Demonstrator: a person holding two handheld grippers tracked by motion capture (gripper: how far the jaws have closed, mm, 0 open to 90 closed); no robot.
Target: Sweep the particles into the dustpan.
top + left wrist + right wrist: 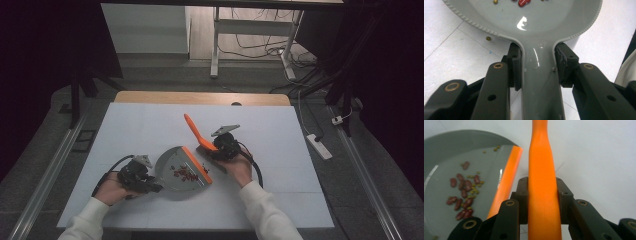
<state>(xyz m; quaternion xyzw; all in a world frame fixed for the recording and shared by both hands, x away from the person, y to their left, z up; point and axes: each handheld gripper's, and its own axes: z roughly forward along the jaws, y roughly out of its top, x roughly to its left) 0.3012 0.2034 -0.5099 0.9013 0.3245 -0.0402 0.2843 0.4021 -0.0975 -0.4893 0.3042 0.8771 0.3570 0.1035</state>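
White sheeting covers the table (280, 150) in the high view, with grey floor and trailing cables beyond it. At about seven o'clock the left gripper (150, 186) holds the handle of a grey plastic dustpan with an orange front lip (181, 167); a cluster of red beans (184, 173) lies inside, near the lip. Just beside it, towards two o'clock, the right gripper (216, 148) holds an orange plastic brush handle (196, 131) that slants up towards eleven o'clock.

Left gripper view: both black pads (515, 65) press the dustpan's grey neck (537, 75), clamped on it.

Right gripper view: the jaws are closed against the orange handle (541, 177); at nine o'clock, red beans and small yellowish grains (464, 192) lie scattered in the pan.
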